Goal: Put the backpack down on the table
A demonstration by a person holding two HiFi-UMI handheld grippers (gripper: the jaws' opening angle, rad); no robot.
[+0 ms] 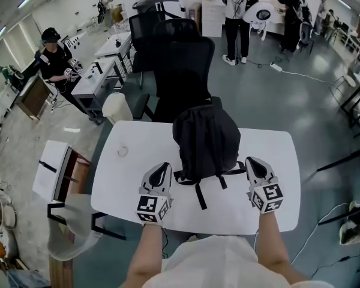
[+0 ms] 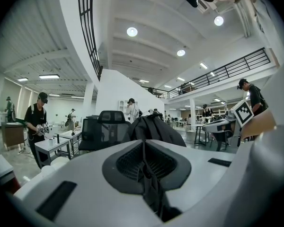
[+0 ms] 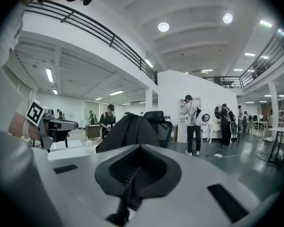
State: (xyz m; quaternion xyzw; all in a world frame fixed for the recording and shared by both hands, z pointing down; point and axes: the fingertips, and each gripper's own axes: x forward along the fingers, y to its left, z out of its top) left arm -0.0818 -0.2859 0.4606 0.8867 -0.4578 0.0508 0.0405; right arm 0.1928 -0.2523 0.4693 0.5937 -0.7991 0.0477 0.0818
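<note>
A black backpack (image 1: 207, 140) stands on the white table (image 1: 132, 179), its shoulder straps trailing toward me. My left gripper (image 1: 163, 169) is at the bag's lower left, shut on a black strap (image 2: 151, 188) pinched between its pads. On the bag's lower right, my right gripper (image 1: 252, 163) is shut on the other strap (image 3: 127, 197). In the left gripper view the backpack (image 2: 154, 126) rises just beyond the left gripper (image 2: 144, 150). The right gripper view shows the backpack (image 3: 128, 131) ahead and left of the right gripper (image 3: 138, 159).
A black office chair (image 1: 183, 71) stands right behind the table's far edge. A small pale ring (image 1: 123, 152) lies on the table's left part. A wooden cabinet (image 1: 69, 173) is beside the table's left end. People stand at desks (image 1: 102, 71) further back.
</note>
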